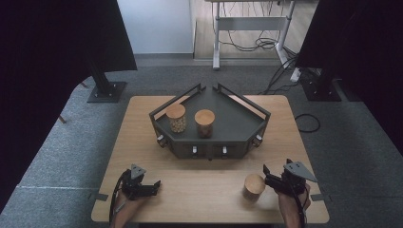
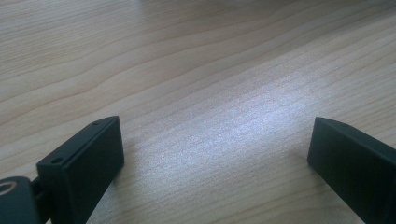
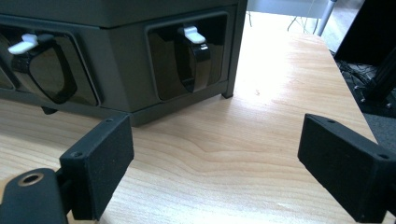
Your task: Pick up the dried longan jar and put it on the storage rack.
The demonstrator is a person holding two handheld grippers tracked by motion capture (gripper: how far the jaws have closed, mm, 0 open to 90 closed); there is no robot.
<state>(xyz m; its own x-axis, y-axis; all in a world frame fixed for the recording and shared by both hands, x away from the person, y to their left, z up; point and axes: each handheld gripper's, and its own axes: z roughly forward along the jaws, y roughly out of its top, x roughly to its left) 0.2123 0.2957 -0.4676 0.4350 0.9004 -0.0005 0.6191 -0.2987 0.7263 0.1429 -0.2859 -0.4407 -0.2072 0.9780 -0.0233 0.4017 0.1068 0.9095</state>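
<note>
- Jar [image 1: 254, 186]: a wooden-lidded jar stands alone on the near part of the table [image 1: 199, 190], just beside the right tongs [image 1: 269, 176] and on their left in the high view. It looks like the thing about to be picked up.
- Right tongs: jaws stand wide apart with nothing between them. In the right gripper view they face the tray's front, not the jar.
- Left tongs [image 1: 154, 185]: resting low at the near left, jaws open and empty over bare wood.
- Risk, as I judge it: the right tongs sit off to the jar's side, so a sideways approach could bump the jar and tip or roll it toward the table edge.
- Tray [image 1: 247, 137]: a dark, angular tray sits mid-table, with two more jars, one [image 1: 176, 118] left and one [image 1: 205, 123] right, inside it.
- Further risk: lifting the jar too low over the tray's rail could knock it, or it could strike the jars already inside.
</note>
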